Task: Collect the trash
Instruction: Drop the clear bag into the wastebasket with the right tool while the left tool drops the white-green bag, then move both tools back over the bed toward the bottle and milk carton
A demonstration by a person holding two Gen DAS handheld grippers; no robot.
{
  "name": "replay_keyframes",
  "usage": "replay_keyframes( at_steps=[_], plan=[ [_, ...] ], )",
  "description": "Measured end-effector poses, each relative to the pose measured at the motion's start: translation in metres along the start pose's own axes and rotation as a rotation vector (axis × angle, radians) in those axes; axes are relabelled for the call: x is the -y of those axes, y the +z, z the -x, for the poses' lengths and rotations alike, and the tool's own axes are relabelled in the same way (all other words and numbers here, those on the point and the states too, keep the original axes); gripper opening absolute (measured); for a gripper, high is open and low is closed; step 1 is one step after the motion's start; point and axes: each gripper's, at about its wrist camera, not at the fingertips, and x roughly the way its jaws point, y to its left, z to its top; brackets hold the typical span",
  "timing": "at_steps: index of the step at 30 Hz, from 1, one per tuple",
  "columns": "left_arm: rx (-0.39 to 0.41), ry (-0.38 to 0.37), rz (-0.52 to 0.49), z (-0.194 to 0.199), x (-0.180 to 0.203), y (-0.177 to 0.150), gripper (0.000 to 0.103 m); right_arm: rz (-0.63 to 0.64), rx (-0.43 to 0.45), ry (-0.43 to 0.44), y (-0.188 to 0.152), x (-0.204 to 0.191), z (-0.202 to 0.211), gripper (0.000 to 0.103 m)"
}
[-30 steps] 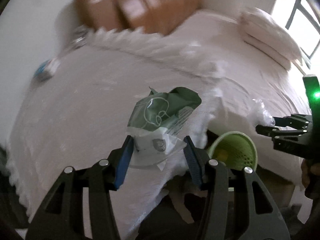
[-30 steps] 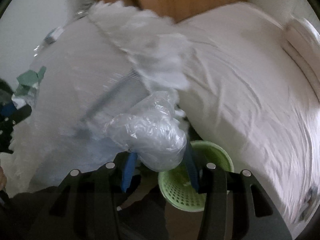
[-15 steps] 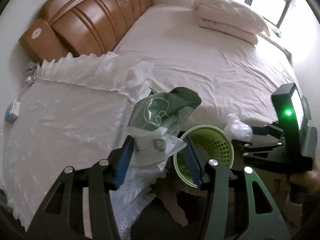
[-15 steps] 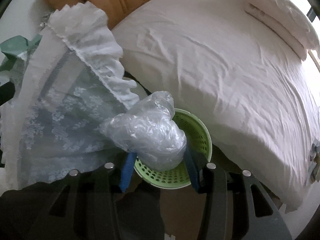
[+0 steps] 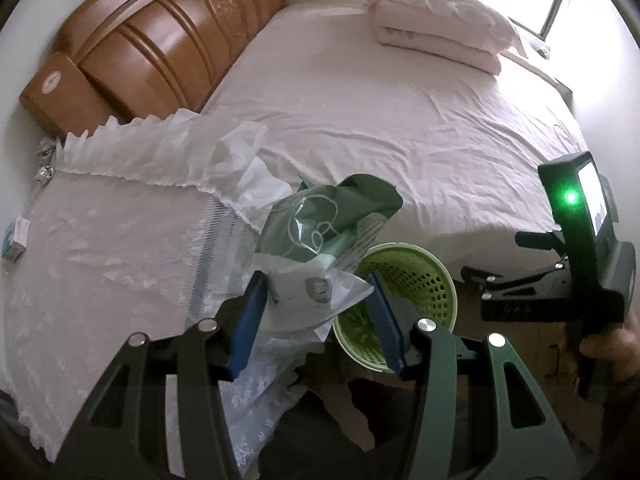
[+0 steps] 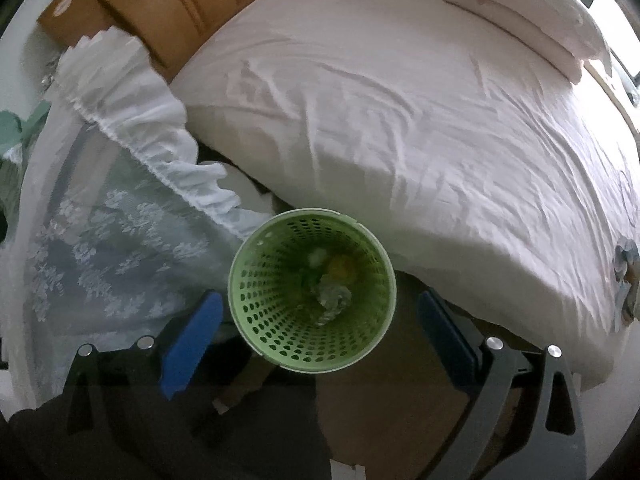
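My left gripper (image 5: 316, 304) is shut on a crumpled green and white plastic wrapper (image 5: 320, 240), held just left of and above the green perforated waste basket (image 5: 432, 276). My right gripper (image 6: 318, 322) is open and empty, its jaws wide apart directly above the basket (image 6: 256, 312). A crumpled clear plastic bag (image 6: 332, 298) lies at the basket's bottom with other scraps. In the left wrist view the right gripper's body (image 5: 560, 284) shows at the far right, beside the basket.
The basket stands on the floor between a bed with a white sheet (image 5: 380, 112) and a table under a white lace cloth (image 5: 100, 240). A wooden headboard (image 5: 160, 40) and folded pillows (image 5: 436, 36) are behind. A small box (image 5: 16, 238) lies on the lace cloth.
My right gripper has opened and the clear plastic bag has dropped into the basket. My left gripper has moved closer to the basket, still holding the wrapper.
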Motion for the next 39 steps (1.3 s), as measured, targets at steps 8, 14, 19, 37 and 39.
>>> replay_keyframes(
  at_steps=[8,14,19,37,39],
  plan=[
    [-0.012,-0.024,-0.084,-0.007,0.027,0.004,0.051,-0.054,0.027,-0.034,0.002,0.025,0.008,0.098],
    [-0.031,-0.095,-0.223,-0.018,0.065,0.008,0.052,-0.116,0.05,-0.061,0.003,0.052,0.017,0.098],
    [-0.048,-0.116,-0.319,-0.027,0.092,0.008,0.073,-0.157,0.046,-0.073,0.0,0.07,0.017,0.098],
    [-0.026,-0.119,-0.38,-0.021,0.107,0.007,0.095,-0.16,0.029,-0.076,-0.001,0.066,0.012,0.098],
    [-0.02,-0.112,-0.345,-0.021,0.099,0.01,0.095,-0.152,0.029,-0.073,0.002,0.061,0.013,0.098]
  ],
)
